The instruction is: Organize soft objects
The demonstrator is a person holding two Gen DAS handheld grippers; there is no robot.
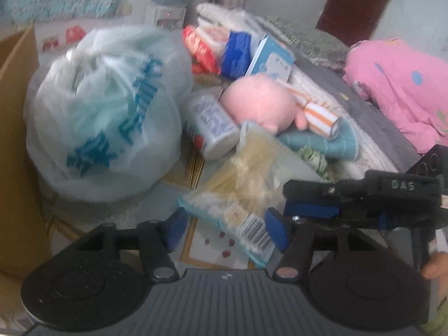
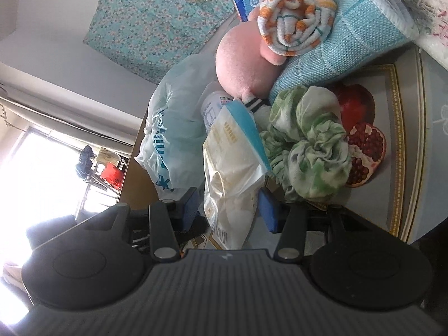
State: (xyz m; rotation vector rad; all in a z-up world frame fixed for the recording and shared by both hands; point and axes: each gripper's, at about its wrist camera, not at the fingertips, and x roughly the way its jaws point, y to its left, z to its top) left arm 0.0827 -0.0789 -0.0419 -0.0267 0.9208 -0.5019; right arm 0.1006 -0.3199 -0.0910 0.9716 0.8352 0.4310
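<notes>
A clear packet of pale yellow strips (image 1: 246,184) lies on the table in front of my left gripper (image 1: 226,231), which is open with the packet's barcode end between its jaws. My right gripper (image 2: 228,210) is open around the same packet (image 2: 232,168), seen from the side; it also shows in the left wrist view (image 1: 310,210). Behind lie a pink plush toy (image 1: 260,100), a rolled orange-striped towel (image 2: 296,25), a folded teal cloth (image 2: 336,50) and a crumpled green-white cloth (image 2: 310,145).
A big white plastic bag with blue print (image 1: 106,112) stands left, beside a cardboard box wall (image 1: 16,140). A white bottle (image 1: 212,123), red and blue packs (image 1: 215,47) and a blue-white carton (image 1: 271,58) lie behind. A pink blanket (image 1: 400,84) is at right.
</notes>
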